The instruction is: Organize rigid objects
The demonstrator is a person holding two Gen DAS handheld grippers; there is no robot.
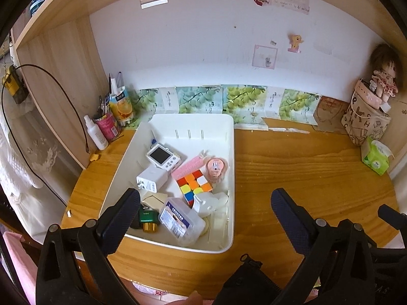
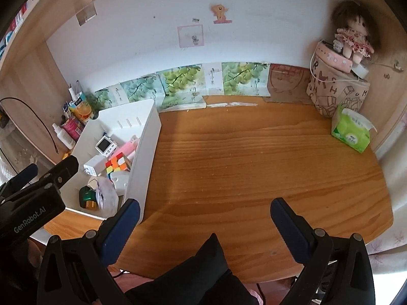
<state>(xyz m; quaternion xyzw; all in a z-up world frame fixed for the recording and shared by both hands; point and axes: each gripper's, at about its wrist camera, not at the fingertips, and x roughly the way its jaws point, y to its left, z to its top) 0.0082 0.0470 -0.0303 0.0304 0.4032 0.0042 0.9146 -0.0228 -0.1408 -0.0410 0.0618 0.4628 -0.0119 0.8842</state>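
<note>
A white bin [image 1: 230, 152] [image 2: 150, 137] stands on the wooden desk at the left. Inside lie a colour cube [image 1: 194, 186] [image 2: 118, 165], a small white screen device [image 1: 162, 156] [image 2: 105, 146], a white plug adapter [image 1: 150, 179], a pink round toy [image 1: 215, 169], a clear plastic box [image 1: 182, 219], a white holder [image 1: 207, 203] and a green and gold part [image 1: 147, 217]. My left gripper [image 1: 204, 203] hovers open over the bin's near end with nothing between its fingers. My right gripper [image 2: 204, 212] is open over bare desk, right of the bin.
A spray bottle [image 1: 95, 132], a pink tin [image 1: 108, 125] and a juice carton [image 1: 122, 106] crowd the back left corner. A patterned bag [image 2: 335, 91] with a doll [image 2: 352, 35] on top and a green tissue pack [image 2: 352, 129] sit at the back right. A black cable [image 1: 51, 81] hangs at left.
</note>
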